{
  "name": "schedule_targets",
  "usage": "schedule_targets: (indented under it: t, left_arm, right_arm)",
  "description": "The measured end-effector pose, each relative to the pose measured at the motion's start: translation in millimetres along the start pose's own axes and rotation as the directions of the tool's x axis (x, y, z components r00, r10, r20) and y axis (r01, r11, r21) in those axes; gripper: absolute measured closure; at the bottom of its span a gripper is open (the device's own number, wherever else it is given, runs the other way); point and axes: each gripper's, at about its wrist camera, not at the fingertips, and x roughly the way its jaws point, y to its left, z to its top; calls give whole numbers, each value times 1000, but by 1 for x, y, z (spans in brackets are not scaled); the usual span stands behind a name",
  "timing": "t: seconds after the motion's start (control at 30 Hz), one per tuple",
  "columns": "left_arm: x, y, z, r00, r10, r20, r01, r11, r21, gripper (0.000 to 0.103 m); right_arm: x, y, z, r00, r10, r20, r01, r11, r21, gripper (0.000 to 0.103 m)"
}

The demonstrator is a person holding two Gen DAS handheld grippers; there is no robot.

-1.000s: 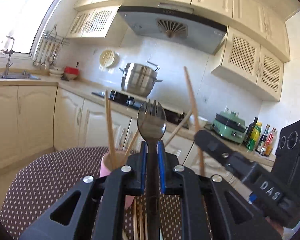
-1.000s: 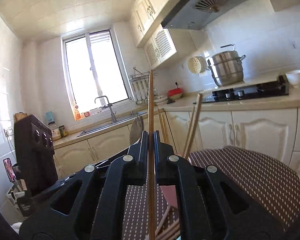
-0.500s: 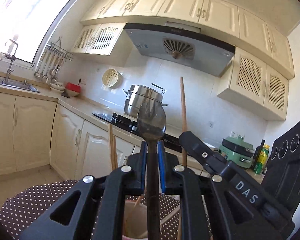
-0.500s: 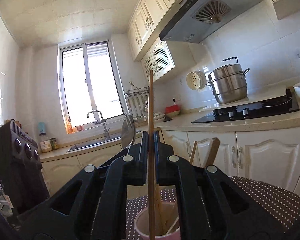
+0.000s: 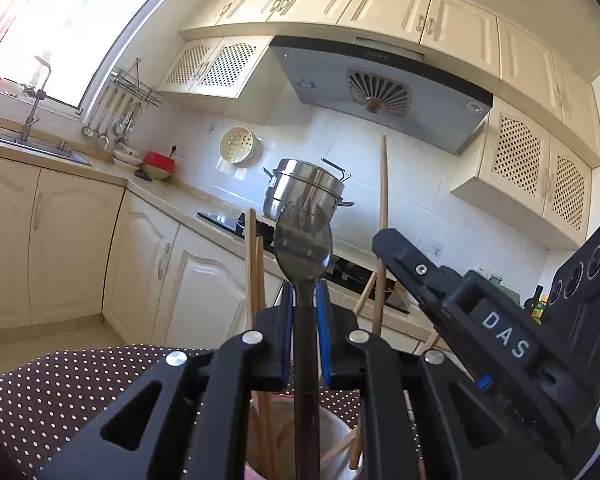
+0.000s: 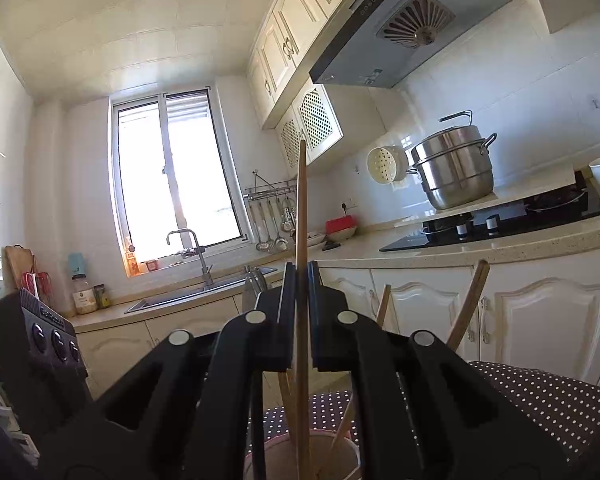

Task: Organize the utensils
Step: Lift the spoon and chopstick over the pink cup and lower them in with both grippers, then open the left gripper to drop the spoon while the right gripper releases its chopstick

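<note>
My left gripper (image 5: 304, 300) is shut on a dark metal fork (image 5: 303, 240), held upright with its handle reaching down into the pink cup (image 5: 332, 432). My right gripper (image 6: 300, 276) is shut on a wooden chopstick (image 6: 301, 200), also upright, its lower end inside the same cup (image 6: 340, 452). Several other wooden chopsticks (image 5: 254, 264) lean in the cup. The right gripper also shows in the left wrist view (image 5: 388, 236), close beside the fork. The fork shows edge-on in the right wrist view (image 6: 250, 288).
The cup stands on a brown dotted tablecloth (image 5: 60, 384). Behind are cream kitchen cabinets (image 5: 68, 240), a counter with a steel pot (image 5: 304, 188) on a black hob (image 6: 520, 216), a sink (image 6: 196, 296) under the window, and a range hood (image 5: 380, 88).
Both grippers have come down over the cup. The fork handle and the chopstick now reach into it; a second ago the cup stood farther ahead on the table.
</note>
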Motion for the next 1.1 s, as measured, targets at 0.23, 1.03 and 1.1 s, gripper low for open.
schedule_targets:
  t: [0.23,1.03,1.1]
  left_arm:
    - [-6,7,0,1000,11,5,-11,1000,-7,89]
    - [-5,8,5,996,70,-56,-68,997,38,70]
    - [-6,7,7,996,69,-62,-66,997,42,70]
  right_arm:
    - [3,-3,-5,1000,-9,-10,9,1000,3,97]
    - [-18,4,-17,992,-77,-101,71,996,-60,97]
    - [-20,5,-19,991,-81,-110,74,995,-60,97]
